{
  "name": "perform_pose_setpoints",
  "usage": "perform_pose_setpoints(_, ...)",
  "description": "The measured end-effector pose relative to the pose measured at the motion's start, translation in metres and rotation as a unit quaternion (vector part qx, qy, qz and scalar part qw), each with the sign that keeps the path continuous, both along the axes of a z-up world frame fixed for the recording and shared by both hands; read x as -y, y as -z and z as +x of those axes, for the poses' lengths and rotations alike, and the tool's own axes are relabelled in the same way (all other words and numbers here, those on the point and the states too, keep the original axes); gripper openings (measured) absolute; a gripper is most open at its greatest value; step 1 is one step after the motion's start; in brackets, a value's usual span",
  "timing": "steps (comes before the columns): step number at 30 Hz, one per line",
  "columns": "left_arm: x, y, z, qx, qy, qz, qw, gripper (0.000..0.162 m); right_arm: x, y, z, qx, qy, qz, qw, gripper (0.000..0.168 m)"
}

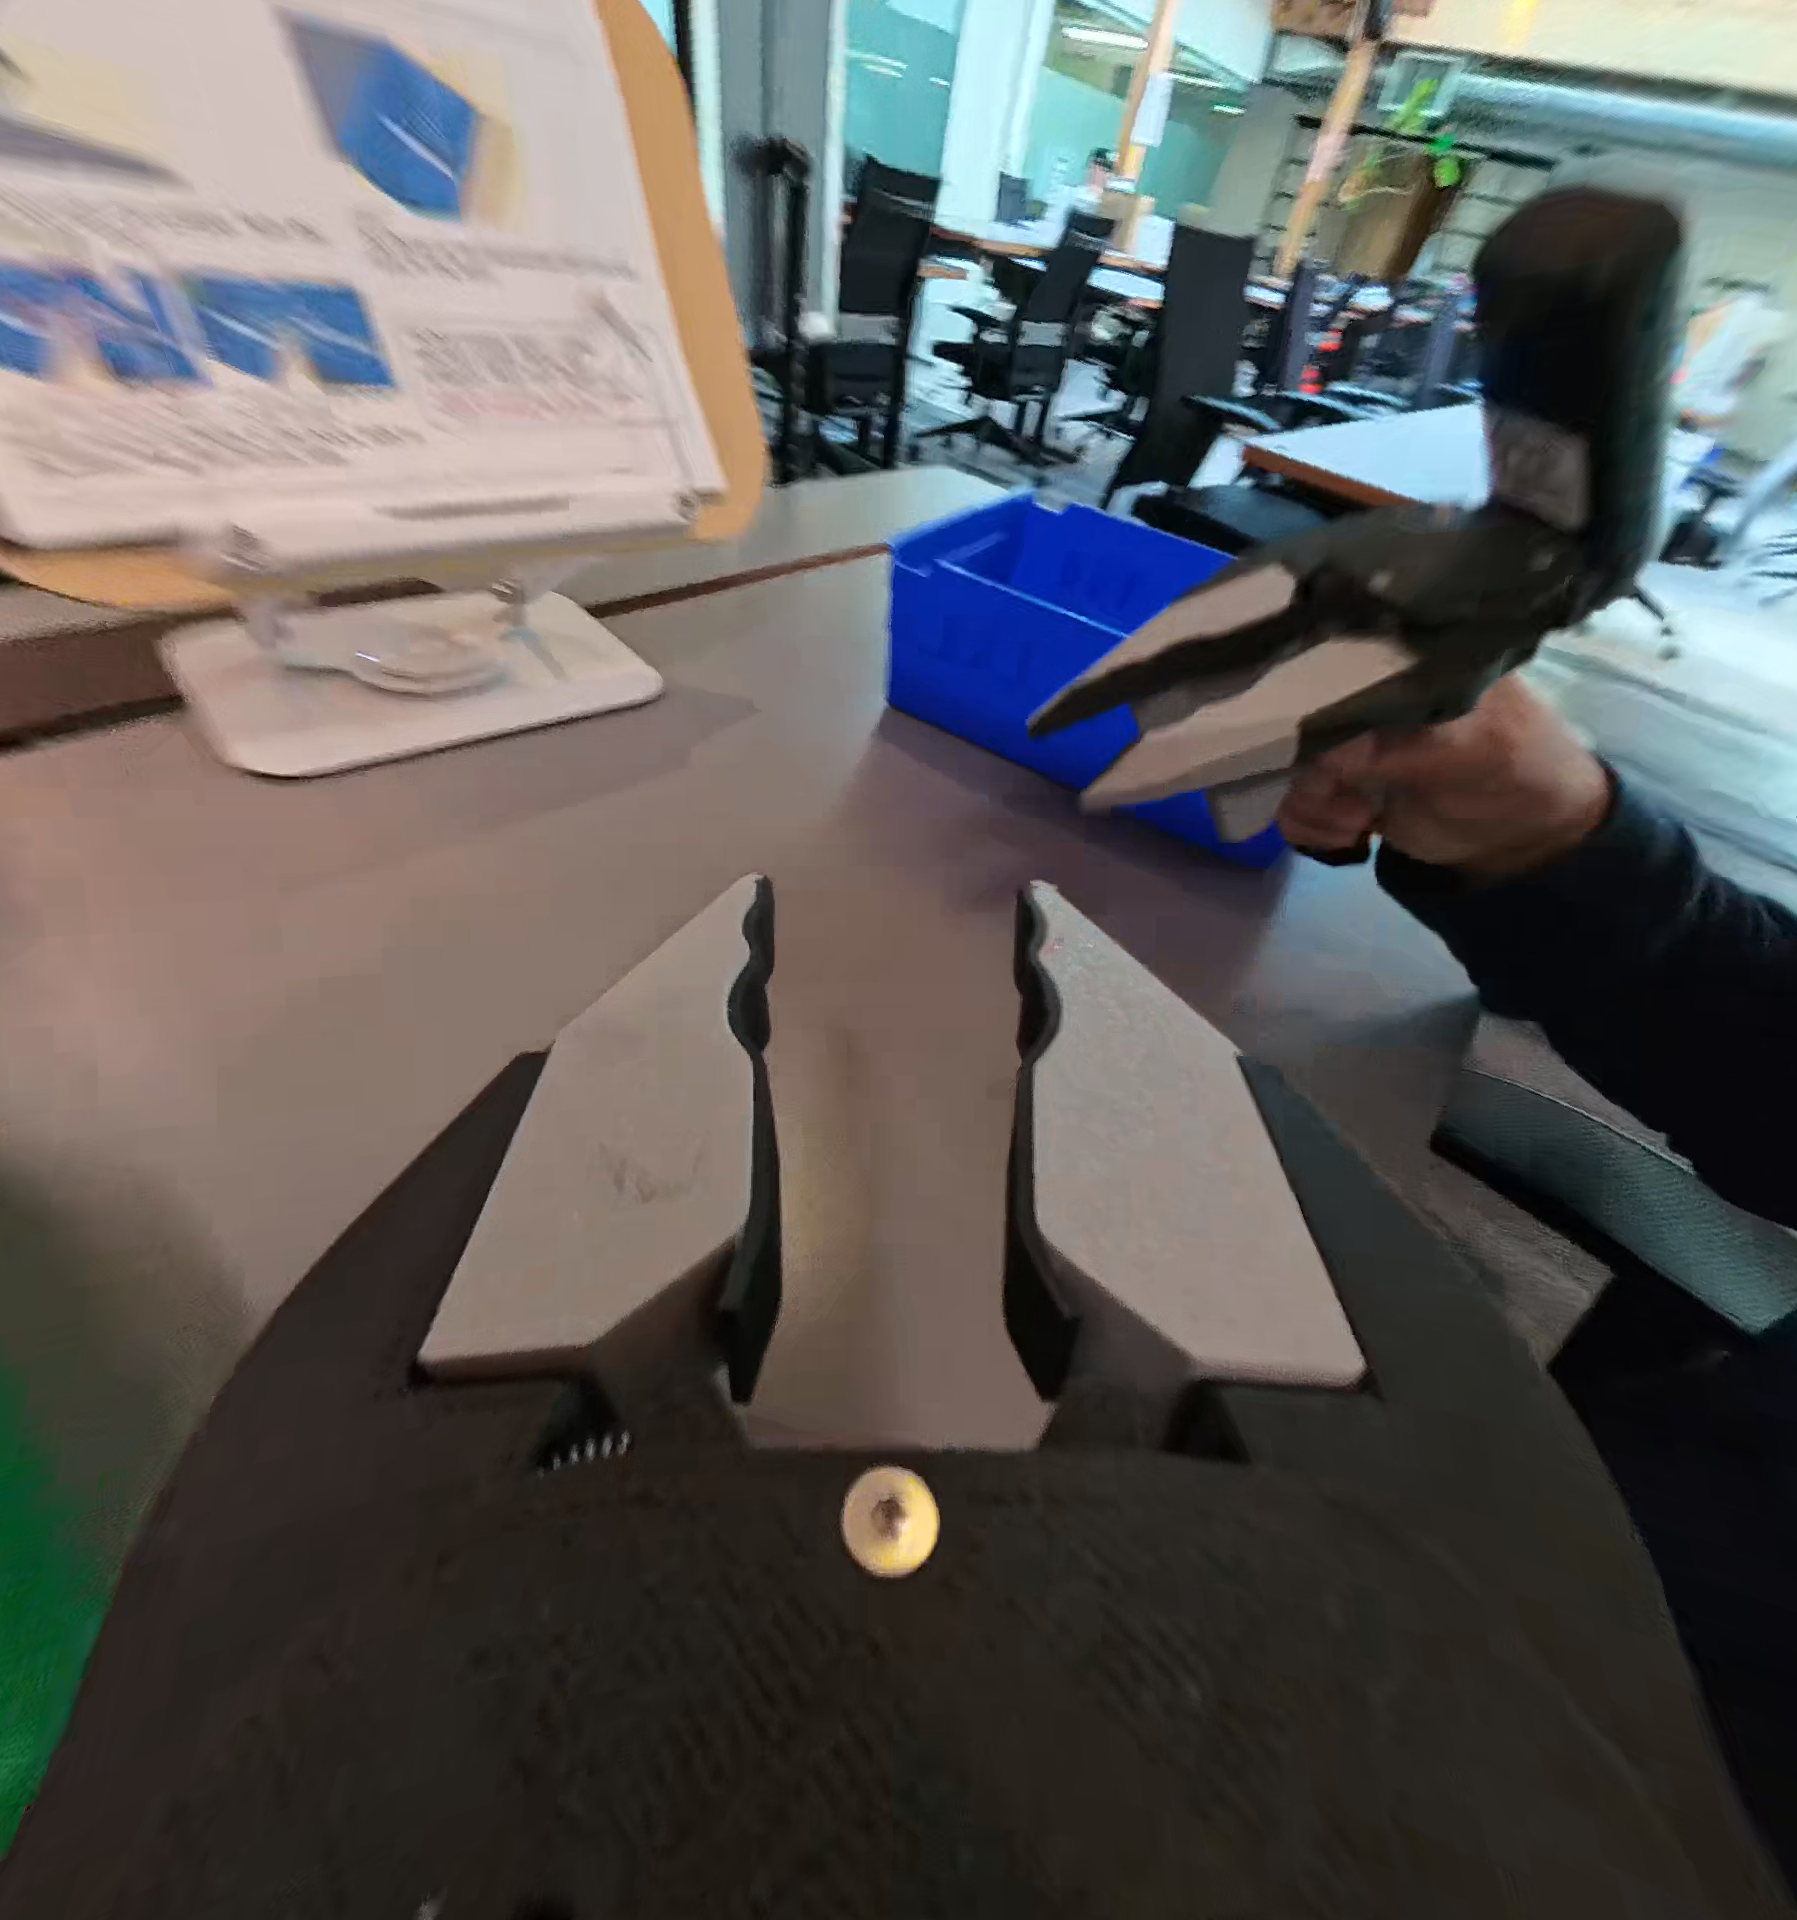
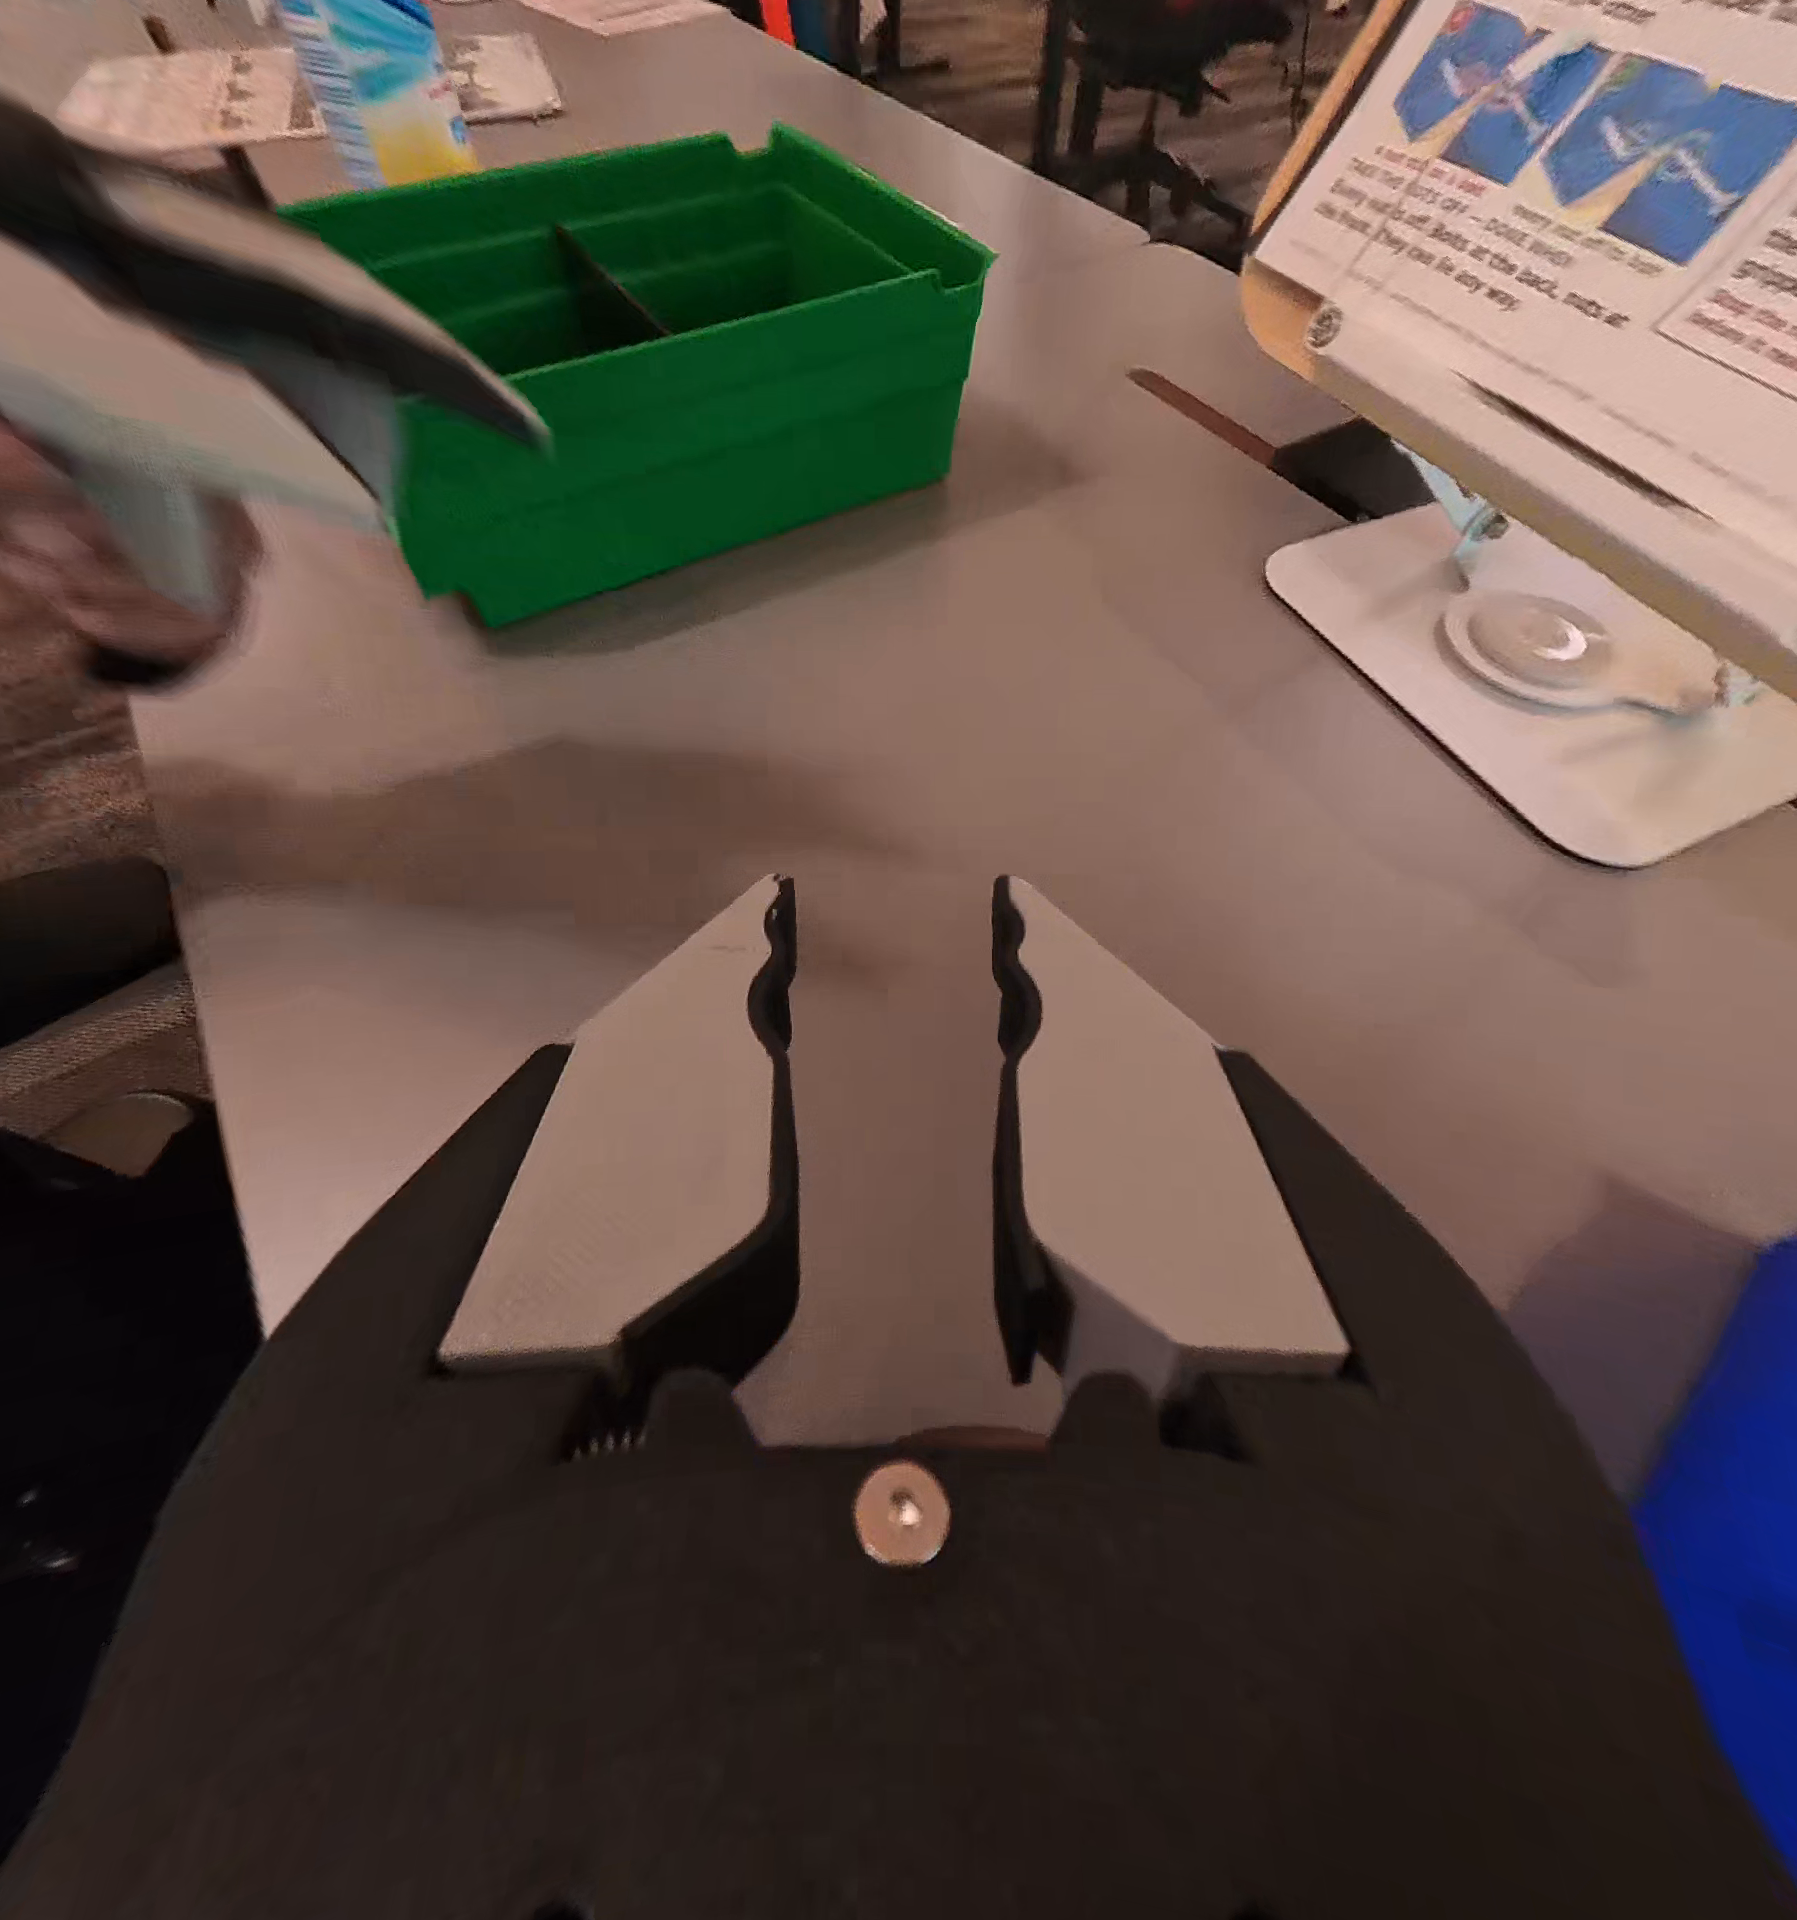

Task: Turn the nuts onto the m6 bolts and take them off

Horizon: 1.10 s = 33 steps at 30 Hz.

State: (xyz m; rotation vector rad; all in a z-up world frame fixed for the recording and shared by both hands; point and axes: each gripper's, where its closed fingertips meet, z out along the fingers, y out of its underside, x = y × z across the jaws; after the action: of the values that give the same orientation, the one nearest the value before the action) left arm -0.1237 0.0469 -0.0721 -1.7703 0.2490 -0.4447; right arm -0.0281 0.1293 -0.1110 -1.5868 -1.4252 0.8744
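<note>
My left gripper [image 1: 894, 894] is open and empty above the grey table [image 1: 458, 883]. My right gripper [image 2: 889, 894] is open and empty above the same table [image 2: 873, 675]. The right gripper also shows in the left wrist view [image 1: 1065, 758], open, in front of a blue bin [image 1: 1008, 634]. The left gripper shows blurred in the right wrist view [image 2: 458, 457], in front of a green bin [image 2: 686, 436] with a dark divider inside. No nuts or bolts show in either view.
An instruction sheet on a white stand stands at the back of the table [image 1: 312, 260], [image 2: 1559, 260]. A blue edge fills the right wrist view's lower right [image 2: 1767, 1507]. A person's hand and dark sleeve [image 1: 1445, 790] hold the right gripper. Office chairs and desks lie beyond.
</note>
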Motion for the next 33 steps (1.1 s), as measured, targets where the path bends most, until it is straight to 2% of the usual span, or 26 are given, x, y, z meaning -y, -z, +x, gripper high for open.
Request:
perform_pose_setpoints(2,0.029,-0.038,-0.045,-0.017,-0.053,0.016,0.998,0.027,-0.008,0.012,-0.006,-0.007,0.004,0.013,1.000,0.035)
perform_pose_setpoints(3,0.038,-0.050,-0.072,-0.026,-0.087,0.016,0.996,0.024,-0.012,0.018,-0.008,-0.013,0.005,0.013,1.000,0.034)
perform_pose_setpoints(5,0.047,-0.050,-0.131,-0.064,-0.159,-0.024,0.985,0.029,-0.017,0.027,-0.008,-0.029,0.002,-0.007,1.000,0.030)
perform_pose_setpoints(7,0.046,-0.027,-0.184,-0.089,-0.213,-0.093,0.969,0.041,-0.011,0.029,-0.007,-0.028,-0.016,-0.035,0.999,0.035)
perform_pose_setpoints(10,0.033,0.025,-0.247,-0.123,-0.273,-0.190,0.935,0.042,-0.012,0.029,-0.005,-0.032,-0.011,0.011,0.999,0.032)
perform_pose_setpoints(12,0.024,0.063,-0.271,-0.135,-0.284,-0.258,0.914,0.043,-0.010,0.033,-0.005,-0.023,-0.011,0.028,0.999,0.033)
perform_pose_setpoints(15,0.015,0.103,-0.284,-0.133,-0.282,-0.321,0.894,0.040,-0.005,0.032,-0.006,-0.024,-0.019,0.039,0.999,0.033)
perform_pose_setpoints(18,0.005,0.123,-0.286,-0.120,-0.279,-0.342,0.889,0.040,-0.003,0.039,-0.007,-0.007,-0.021,0.050,0.998,0.033)
perform_pose_setpoints(22,0.004,0.148,-0.302,-0.151,-0.293,-0.380,0.864,0.036,0.001,0.042,-0.010,0.001,-0.026,0.063,0.998,0.034)
perform_pose_setpoints(25,0.004,0.153,-0.305,-0.142,-0.288,-0.398,0.859,0.036,0.001,0.046,-0.011,0.007,-0.027,0.068,0.997,0.034)
perform_pose_setpoints(27,0.004,0.156,-0.310,-0.147,-0.289,-0.405,0.855,0.028,0.001,0.047,-0.011,0.009,-0.028,0.066,0.997,0.033)
perform_pose_setpoints(33,0.001,0.160,-0.306,-0.127,-0.275,-0.419,0.856,0.027,0.005,0.045,-0.013,0.002,-0.034,0.057,0.998,0.032)
